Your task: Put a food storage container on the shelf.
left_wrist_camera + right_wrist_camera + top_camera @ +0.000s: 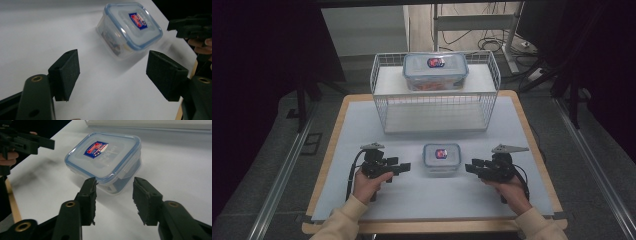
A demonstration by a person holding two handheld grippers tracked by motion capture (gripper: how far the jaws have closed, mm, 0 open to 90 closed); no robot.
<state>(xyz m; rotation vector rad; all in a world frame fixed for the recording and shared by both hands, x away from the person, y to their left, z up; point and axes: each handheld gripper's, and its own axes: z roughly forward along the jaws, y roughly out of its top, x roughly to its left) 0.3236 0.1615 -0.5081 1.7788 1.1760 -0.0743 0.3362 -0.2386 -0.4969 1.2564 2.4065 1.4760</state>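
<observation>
Left tool (404, 167), right tool (469, 167): jaws apart, level, facing inward, flanking small container (441, 158).

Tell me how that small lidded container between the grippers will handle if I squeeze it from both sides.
The small container looks like rigid clear plastic, so it should hold shape. Its smooth walls may slip on the pads. It sits low and flat on the table, so it will probably slide, not tip.

Dim, dark-edged high view; gripper views soft and slightly blurred.
</observation>
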